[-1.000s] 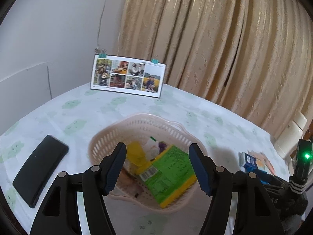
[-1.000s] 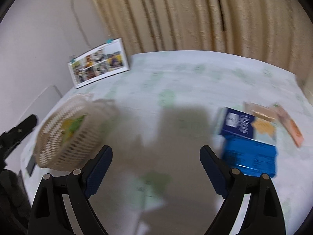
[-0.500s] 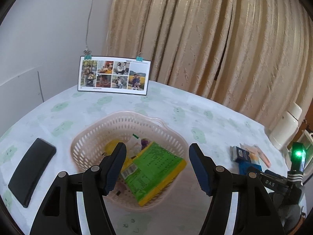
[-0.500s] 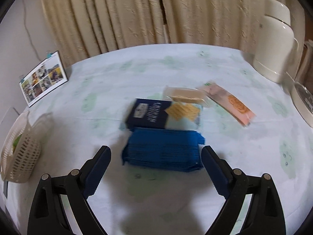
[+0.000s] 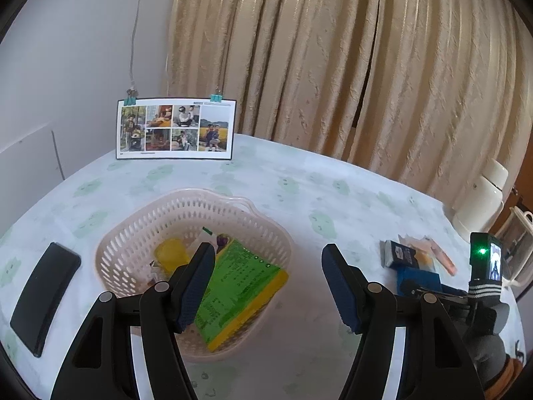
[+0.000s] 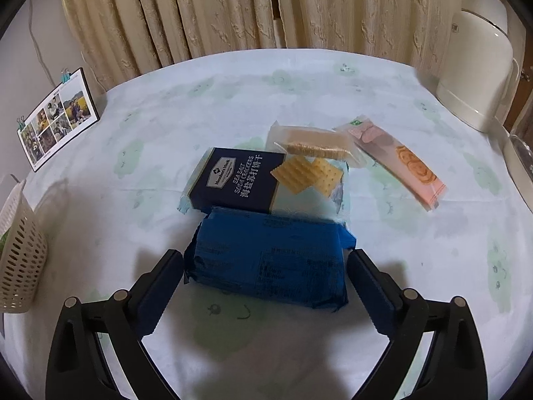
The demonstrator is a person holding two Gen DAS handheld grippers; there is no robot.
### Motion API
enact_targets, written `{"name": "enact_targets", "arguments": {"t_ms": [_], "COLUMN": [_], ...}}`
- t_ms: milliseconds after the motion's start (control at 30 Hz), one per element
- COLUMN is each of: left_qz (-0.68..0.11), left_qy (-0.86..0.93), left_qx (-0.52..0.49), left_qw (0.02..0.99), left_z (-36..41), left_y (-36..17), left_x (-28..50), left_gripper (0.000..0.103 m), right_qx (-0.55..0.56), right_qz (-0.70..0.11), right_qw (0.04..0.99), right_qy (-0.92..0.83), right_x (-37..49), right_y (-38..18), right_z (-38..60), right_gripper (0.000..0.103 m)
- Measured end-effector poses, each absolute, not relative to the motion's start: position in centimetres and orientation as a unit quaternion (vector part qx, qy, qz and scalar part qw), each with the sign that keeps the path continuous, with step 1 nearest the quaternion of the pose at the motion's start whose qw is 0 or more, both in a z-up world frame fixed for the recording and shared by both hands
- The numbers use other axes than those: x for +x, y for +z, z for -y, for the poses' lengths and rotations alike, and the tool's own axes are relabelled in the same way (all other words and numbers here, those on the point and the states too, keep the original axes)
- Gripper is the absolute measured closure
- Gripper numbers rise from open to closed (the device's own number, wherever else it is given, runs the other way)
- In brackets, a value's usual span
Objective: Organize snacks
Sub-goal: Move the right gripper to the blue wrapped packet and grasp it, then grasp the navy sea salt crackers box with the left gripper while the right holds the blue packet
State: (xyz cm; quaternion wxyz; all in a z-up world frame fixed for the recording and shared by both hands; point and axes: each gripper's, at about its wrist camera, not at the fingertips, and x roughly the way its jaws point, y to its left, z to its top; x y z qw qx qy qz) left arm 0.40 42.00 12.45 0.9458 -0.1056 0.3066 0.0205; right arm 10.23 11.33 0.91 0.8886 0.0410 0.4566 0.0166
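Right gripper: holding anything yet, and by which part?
Nothing held. Right gripper is open, its fingers flanking the short ends of the blue packet, not clamped. Left gripper is open and empty over the basket.

Glossy blue wrapper, perforated plastic basket

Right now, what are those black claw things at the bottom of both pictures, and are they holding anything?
They are grippers, held one in each of a person's hands, each with a camera looking along its fingers. The left gripper hovers open over a basket that already holds a green snack pack. The right gripper is open around a blue cracker pack lying on the table, not squeezing it yet. Behind it lie a navy cracker box, a clear biscuit pack and a pink packet. Nothing is held.
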Motion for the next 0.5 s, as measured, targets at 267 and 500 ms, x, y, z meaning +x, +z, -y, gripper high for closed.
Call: {"name": "enact_targets", "arguments": {"t_ms": [267,500], "left_qz": [-0.313,-0.326], "left_qy": [0.001,-0.01], "left_qx": [-0.087,-0.071], "left_qw": [0.946,0.943], "left_z": [-39.7,-37.8], "left_y": [12.3,11.6], "left_x": [1.2,2.1], "left_gripper": [0.036,0.036], "right_qx": [0.005,-0.008], "right_qz": [-0.467,-0.46], "right_qw": [0.884,0.887], "right_qy": [0.018,0.028], "right_x": [10.9,10.4], "right_y": [0.5,0.7], "right_z": [-12.2,-11.6], "right_gripper": [0.002,0.015]}}
